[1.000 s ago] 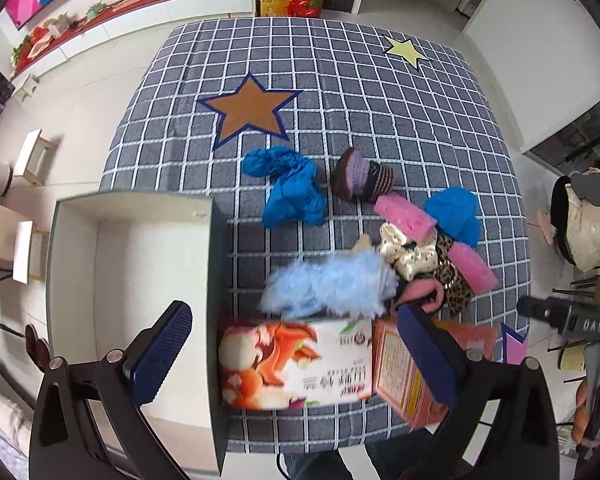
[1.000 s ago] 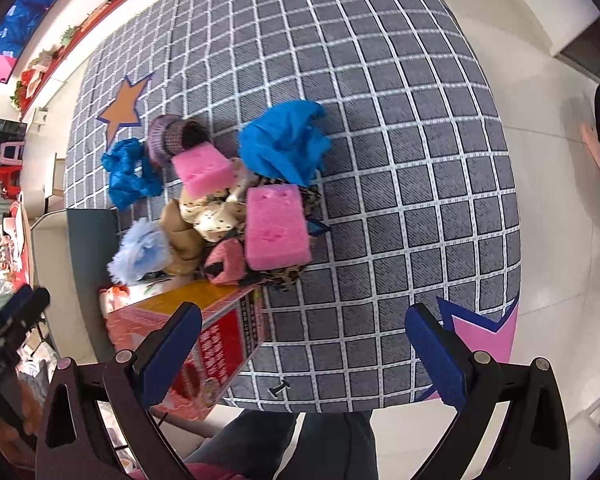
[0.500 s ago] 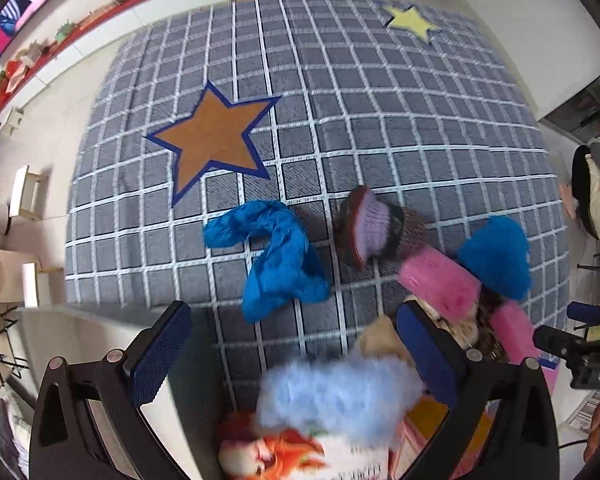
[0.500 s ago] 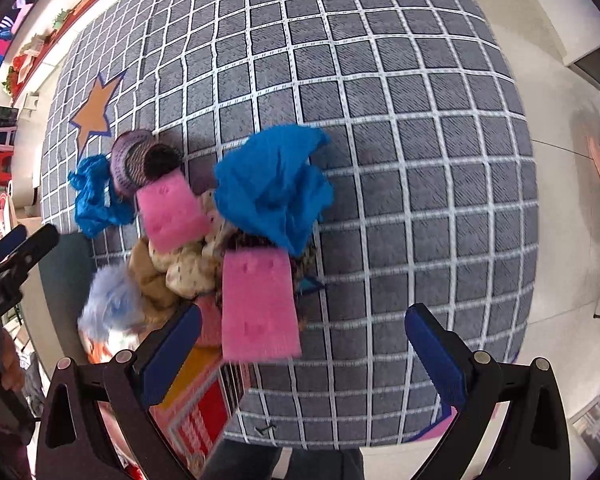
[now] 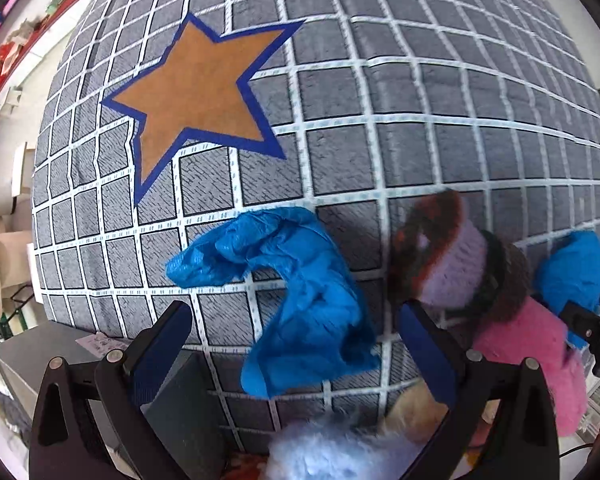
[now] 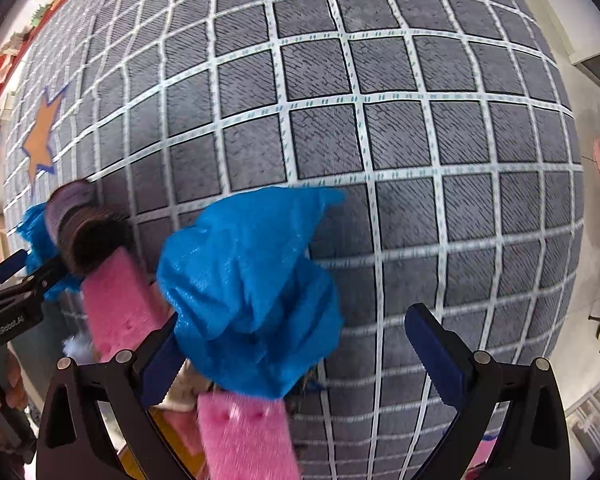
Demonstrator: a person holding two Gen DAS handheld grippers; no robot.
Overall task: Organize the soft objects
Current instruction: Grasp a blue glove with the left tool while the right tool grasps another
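Both grippers have dropped toward the grey checked carpet point(image 5: 380, 152) since a second ago, so the pile fills each view and the printed tissue pack and red box have slid almost out of frame below. Judged from that: each side is lining up on its own blue piece, grasp not yet made.

Largest first — carpet with white grid lines and a brown star outlined in blue point(image 5: 198, 88). Grey storage box point(image 5: 20, 354), only its corner visible at lower left of the left view. Crumpled blue plastic bag point(image 6: 248, 292) lies between the right gripper point(image 6: 296, 344) fingers, jaws wide apart, nothing held; its left finger sits right against the bag. Second crumpled blue plastic glove-like piece point(image 5: 296, 296) lies between the left gripper point(image 5: 296, 344) fingers, also wide open, empty. Pink sponge blocks point(image 6: 116, 300) beside the bag, one more at the bottom edge. Purple-and-brown knitted cuff point(image 5: 452, 264) just right of the left-view blue piece. Pale blue fluffy tuft point(image 5: 332, 452) at bottom edge.

Writing: white lettering on the left gripper body seen from the right view, reads roughly "GenRobot.AI" — blurred. Box label unreadable.
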